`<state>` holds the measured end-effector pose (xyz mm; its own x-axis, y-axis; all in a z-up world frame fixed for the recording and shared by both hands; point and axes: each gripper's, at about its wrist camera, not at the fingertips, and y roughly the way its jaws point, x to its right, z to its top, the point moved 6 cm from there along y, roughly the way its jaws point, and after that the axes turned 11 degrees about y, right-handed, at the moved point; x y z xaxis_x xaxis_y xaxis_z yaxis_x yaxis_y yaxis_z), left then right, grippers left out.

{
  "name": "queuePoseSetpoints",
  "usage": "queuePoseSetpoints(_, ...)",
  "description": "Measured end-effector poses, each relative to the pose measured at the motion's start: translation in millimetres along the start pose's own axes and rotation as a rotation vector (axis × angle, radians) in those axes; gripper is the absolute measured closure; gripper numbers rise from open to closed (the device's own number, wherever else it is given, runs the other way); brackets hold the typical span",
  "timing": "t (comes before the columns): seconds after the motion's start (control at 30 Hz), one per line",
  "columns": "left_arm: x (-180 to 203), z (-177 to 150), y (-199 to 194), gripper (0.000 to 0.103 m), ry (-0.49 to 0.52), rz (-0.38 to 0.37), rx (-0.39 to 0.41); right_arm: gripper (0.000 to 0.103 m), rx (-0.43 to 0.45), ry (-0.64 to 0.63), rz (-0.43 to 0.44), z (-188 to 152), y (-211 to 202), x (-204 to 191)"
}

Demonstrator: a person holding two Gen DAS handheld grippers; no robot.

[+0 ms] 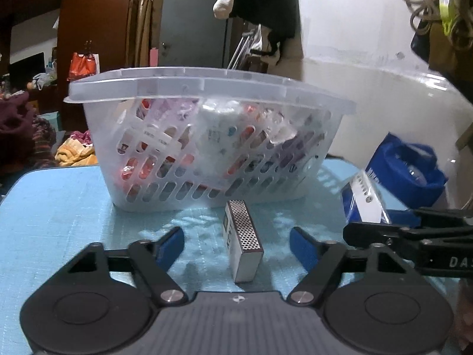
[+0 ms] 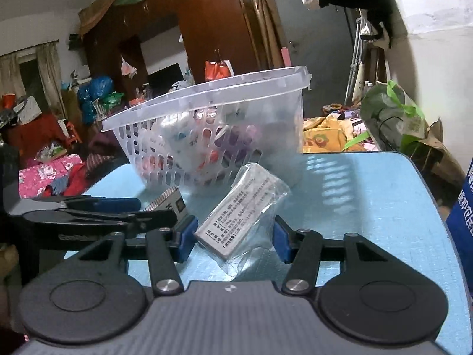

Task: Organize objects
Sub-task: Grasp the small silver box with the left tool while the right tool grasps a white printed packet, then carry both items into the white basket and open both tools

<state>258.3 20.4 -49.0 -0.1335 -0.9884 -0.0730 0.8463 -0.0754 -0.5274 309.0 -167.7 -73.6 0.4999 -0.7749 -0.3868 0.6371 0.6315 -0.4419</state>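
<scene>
Between wide-open left gripper fingers, light stiff matchbox at 12 o'clock, pinch long sides; right gripper open around slippery bagged packet.

The left claw is held low and level, its blue-padded fingers spread wide apart with nothing gripped between them. The right claw is likewise held low, fingers parted. The two claws are positioned side by side, the right claw's finger lying just beside the left's.
</scene>
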Motion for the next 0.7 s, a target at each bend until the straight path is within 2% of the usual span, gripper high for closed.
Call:
queuePoseSetpoints(0.03, 1.1, -0.6, 2.0, 0.067, 0.007, 0.005, -0.012, 0.046, -0.002, -0.009, -0.006, 0.2, 1.7, -1.8)
queuePoseSetpoints(0.07, 1.6, -1.4, 3.3, 0.082, 0.007, 0.007, -0.022, 0.046, -0.003, -0.02, -0.012, 0.0, 2.5, -3.4)
queuePoseSetpoints(0.23, -5.3, -1.2, -9.0, 0.084, -0.012, 0.03, 0.048, 0.047, 0.006, -0.035, -0.002, 0.9, 2.9, -5.7)
queuePoseSetpoints(0.37, -9.4, -0.4, -16.1, 0.084, -0.017, -0.009, 0.093, 0.048, 0.009, -0.075, 0.017, -1.2, 2.9, -12.9)
queuePoseSetpoints(0.5, -6.3, 2.6, -21.5, 0.084, 0.007, 0.003, 0.124, 0.049, 0.039, -0.127, 0.003, -1.7, 0.2, -20.9)
queuePoseSetpoints(0.7, -9.3, 3.7, -29.5, 0.084, 0.001, -0.004, 0.173, 0.05, 0.063, -0.107, 0.038, 1.3, -4.8, -17.4)
